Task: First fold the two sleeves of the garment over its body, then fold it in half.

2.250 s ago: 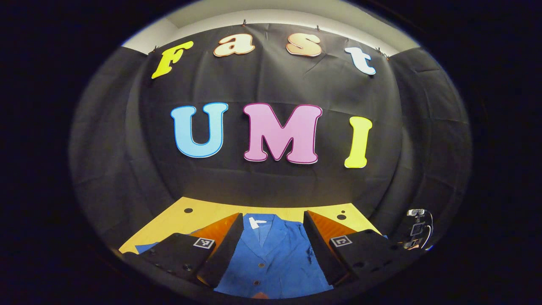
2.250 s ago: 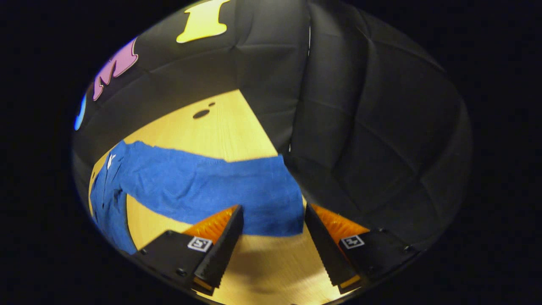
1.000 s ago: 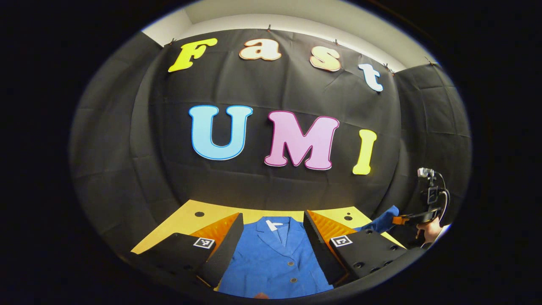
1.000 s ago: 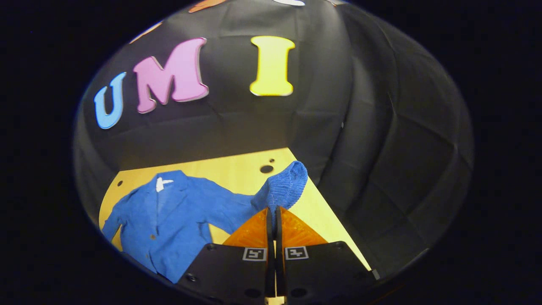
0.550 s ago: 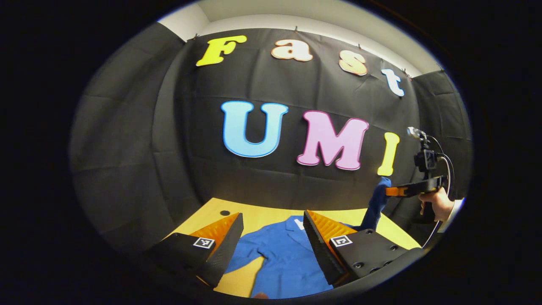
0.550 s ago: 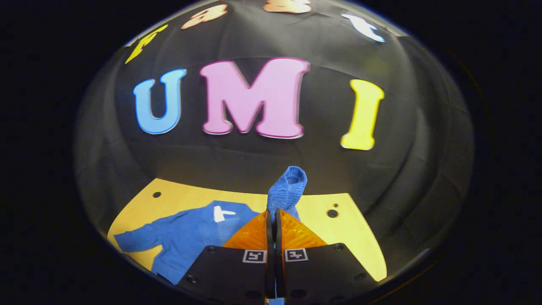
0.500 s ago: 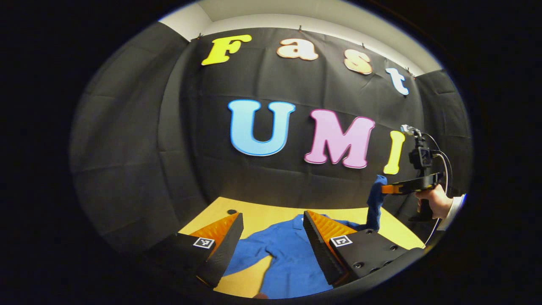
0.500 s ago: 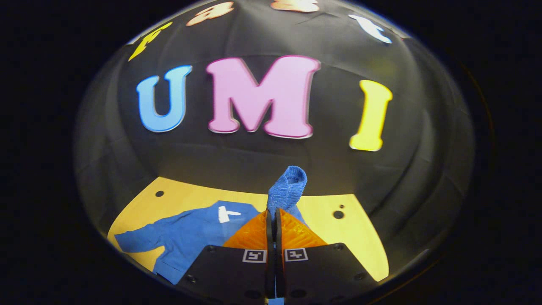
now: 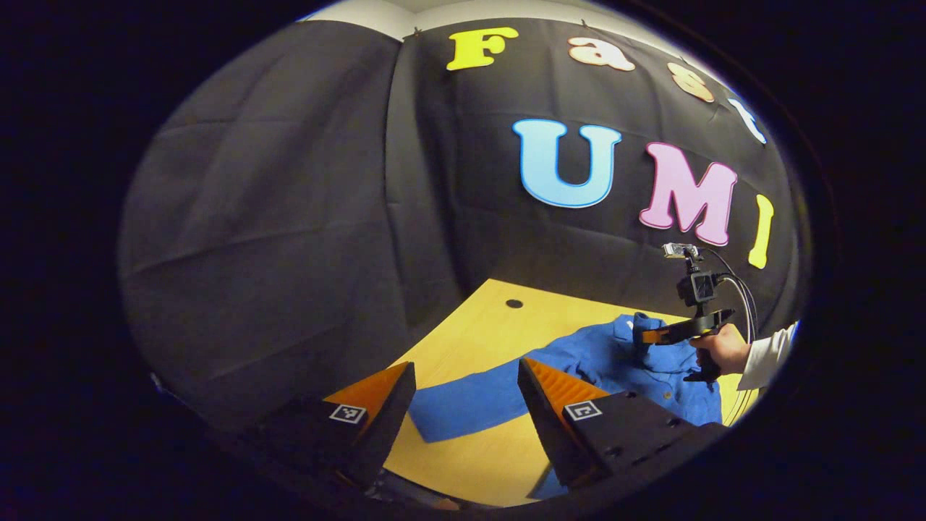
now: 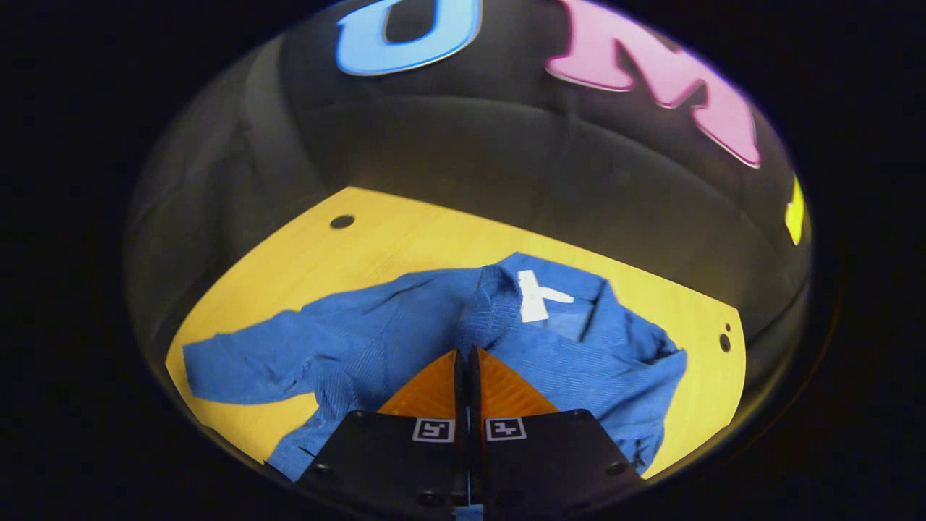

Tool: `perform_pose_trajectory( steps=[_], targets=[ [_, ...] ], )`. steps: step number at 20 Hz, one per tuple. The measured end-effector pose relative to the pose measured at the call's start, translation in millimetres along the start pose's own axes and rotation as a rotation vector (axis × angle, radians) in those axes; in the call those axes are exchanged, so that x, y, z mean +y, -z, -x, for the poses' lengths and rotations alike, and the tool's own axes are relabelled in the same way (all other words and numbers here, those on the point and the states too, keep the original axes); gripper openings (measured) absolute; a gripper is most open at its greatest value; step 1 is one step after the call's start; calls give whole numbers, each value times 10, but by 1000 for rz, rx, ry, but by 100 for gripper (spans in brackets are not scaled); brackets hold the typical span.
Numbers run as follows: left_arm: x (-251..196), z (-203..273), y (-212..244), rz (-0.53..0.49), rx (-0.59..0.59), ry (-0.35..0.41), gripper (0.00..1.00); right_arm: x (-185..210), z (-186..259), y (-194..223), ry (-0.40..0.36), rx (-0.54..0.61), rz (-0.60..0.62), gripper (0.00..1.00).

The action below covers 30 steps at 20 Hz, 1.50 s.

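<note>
Right gripper (image 10: 466, 354) clamped on sleeve cuff (image 10: 490, 300) over jacket (image 10: 579, 354), left gripper (image 9: 463, 405) fingers apart — empty

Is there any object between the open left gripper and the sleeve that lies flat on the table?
Nothing visible does. The left gripper is open, and the flat sleeve lies just ahead of its fingers with only bare table around it. The right gripper, shut on the other sleeve, is farther off over the garment's body.

We are holding left gripper (image 9: 463, 405) low over table, fingers spread wide, gripping nothing. We are keeping right gripper (image 10: 466, 354) fingers pressed together, pinching sleeve cuff (image 10: 492, 304). Our right hand (image 9: 716, 351) is gripping its handle, white sleeve (image 9: 767, 354) showing.
</note>
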<state>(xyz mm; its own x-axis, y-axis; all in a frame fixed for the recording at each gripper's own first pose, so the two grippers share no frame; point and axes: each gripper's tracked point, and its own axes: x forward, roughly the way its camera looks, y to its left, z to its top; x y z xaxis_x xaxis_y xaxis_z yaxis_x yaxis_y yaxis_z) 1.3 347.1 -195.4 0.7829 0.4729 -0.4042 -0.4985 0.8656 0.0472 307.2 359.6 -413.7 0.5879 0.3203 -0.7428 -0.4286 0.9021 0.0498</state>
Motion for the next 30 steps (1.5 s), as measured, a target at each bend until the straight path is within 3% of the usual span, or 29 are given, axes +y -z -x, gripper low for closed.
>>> perform_pose_trajectory(
  steps=[5, 6, 7, 11, 16, 19, 25, 26, 27, 29, 30],
  targets=[
    [206, -4, 308, 43, 55, -56, 84, 484, -147, 62, -144, 50, -114, 10],
    [205, -24, 364, 57, 65, -50, 80, 538, -102, 33, -175, 44, -132, 15],
    [187, -55, 429, 73, 76, -40, 82, 601, -77, -29, -204, 32, -149, 24],
    [129, -246, 843, 93, 216, -3, 83, 576, 323, -232, -227, -26, -149, 100],
    [112, -746, 1211, 68, 358, -26, 84, 328, 1382, -390, -282, -175, -103, 96],
    [89, -1047, 1462, 101, 432, -22, 84, -6, 1994, -258, -265, -218, -76, 96],
    [106, -1420, 1848, 59, 503, -15, 85, -844, 2587, 286, -109, -202, -200, 95],
    [161, -1411, 1936, 24, 536, -59, 84, -1024, 2622, 416, -58, -190, -210, 96],
    [140, -1579, 1812, -52, 425, -12, 85, -1154, 2672, 539, -32, -171, -229, 96],
    [114, -1563, 2006, -117, 456, 30, 77, -1207, 2738, 672, -22, -161, -284, 96],
    [124, -1608, 2007, -86, 449, 24, 81, -1241, 2767, 724, -16, -156, -304, 96]
  ],
)
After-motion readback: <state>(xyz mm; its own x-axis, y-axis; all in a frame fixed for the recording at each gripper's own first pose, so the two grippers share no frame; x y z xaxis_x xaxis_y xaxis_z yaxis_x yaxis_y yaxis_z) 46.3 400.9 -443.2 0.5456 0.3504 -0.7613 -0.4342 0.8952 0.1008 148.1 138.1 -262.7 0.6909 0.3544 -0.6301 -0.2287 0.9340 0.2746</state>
